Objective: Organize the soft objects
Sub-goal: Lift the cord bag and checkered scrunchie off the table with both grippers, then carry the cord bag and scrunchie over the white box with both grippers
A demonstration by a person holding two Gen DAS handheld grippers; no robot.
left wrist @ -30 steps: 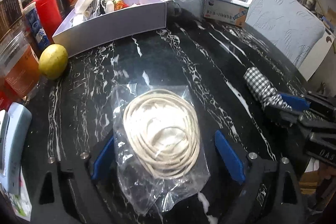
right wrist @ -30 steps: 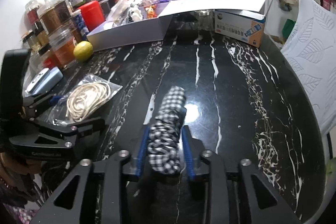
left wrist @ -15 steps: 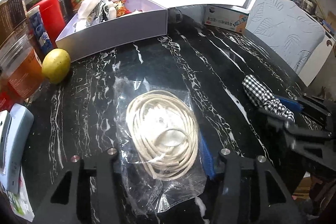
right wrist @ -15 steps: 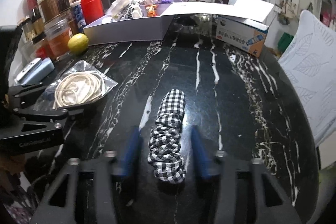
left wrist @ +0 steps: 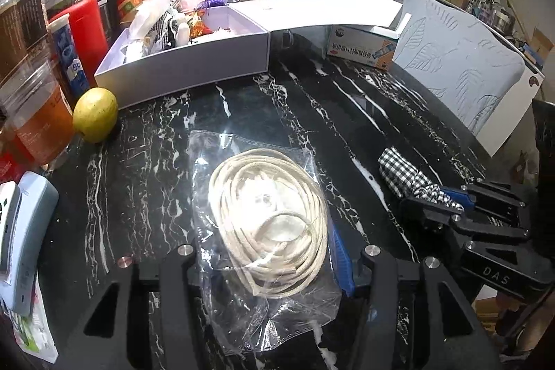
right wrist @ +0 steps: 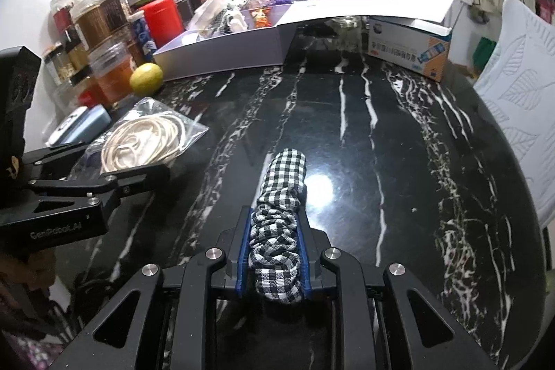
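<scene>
A clear plastic bag holding a coil of cream cord (left wrist: pixel 270 217) lies on the black marble table (left wrist: pixel 277 113). My left gripper (left wrist: pixel 267 262) is shut on the bag's near end; one blue pad (left wrist: pixel 340 262) shows and the other is hidden behind the plastic. To the right, a black-and-white checked scrunchie (right wrist: pixel 277 231) lies stretched out lengthwise. My right gripper (right wrist: pixel 275 252) is closing the last bit on it, blue pads pressing both of its sides. In the left wrist view the scrunchie (left wrist: pixel 399 169) sticks out from the right gripper (left wrist: pixel 437 196). The bag (right wrist: pixel 145 141) and left gripper (right wrist: pixel 152 175) also appear in the right wrist view.
An open white box (left wrist: pixel 180 75) crammed with small items stands at the back, its lid beside it. A lemon (left wrist: pixel 95 113), jars (left wrist: pixel 34 120) and a light-blue device (left wrist: pixel 31 231) crowd the left edge. A printed carton (right wrist: pixel 409 51) sits back right, near a white cushioned chair (left wrist: pixel 458 75).
The left jaws went from wide apart to closed on the cord bag. The right pads drew in tight against the checked scrunchie. Neither object has shifted on the table.
</scene>
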